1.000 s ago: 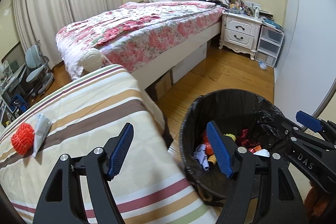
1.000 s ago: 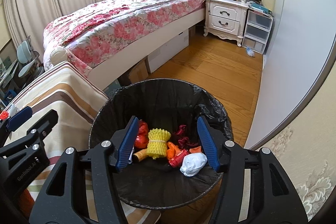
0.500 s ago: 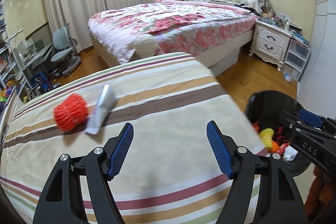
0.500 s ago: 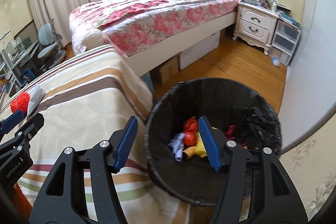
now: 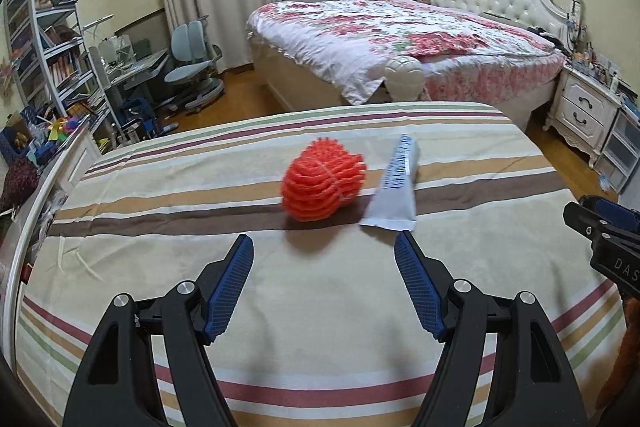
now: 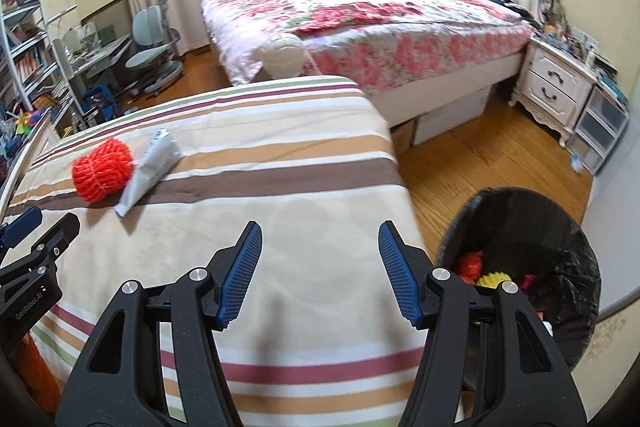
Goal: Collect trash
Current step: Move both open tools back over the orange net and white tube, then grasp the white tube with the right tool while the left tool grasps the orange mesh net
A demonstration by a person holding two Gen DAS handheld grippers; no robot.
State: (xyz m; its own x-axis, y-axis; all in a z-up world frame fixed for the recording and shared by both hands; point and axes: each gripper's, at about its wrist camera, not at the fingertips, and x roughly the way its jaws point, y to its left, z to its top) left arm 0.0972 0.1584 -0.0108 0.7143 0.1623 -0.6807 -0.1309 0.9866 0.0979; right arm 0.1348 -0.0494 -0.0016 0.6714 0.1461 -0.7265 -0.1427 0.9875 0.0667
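An orange foam net ball (image 5: 323, 181) (image 6: 102, 171) lies on the striped bedspread (image 5: 320, 307) (image 6: 280, 187), touching a flattened white tube (image 5: 396, 187) (image 6: 150, 171) on its right. My left gripper (image 5: 324, 267) hovers open just short of the two, nothing between its fingers. My right gripper (image 6: 320, 259) is open and empty over the bedspread's right part, well right of the trash. A black-lined bin (image 6: 528, 267) with several coloured scraps inside stands on the floor at the right. The right gripper's tip (image 5: 604, 223) shows at the left wrist view's right edge.
A bed with a floral cover (image 5: 400, 39) stands behind, a white nightstand (image 5: 584, 111) and plastic drawers beside it. A desk, grey chair (image 5: 192, 67) and bookshelf (image 5: 44, 39) fill the left. Wooden floor (image 6: 480, 155) lies between bedspread and bin.
Both grippers swung left from over the bin to over the striped bedspread. The orange ball and tube now lie straight ahead of the left gripper. Jaw openings look unchanged.
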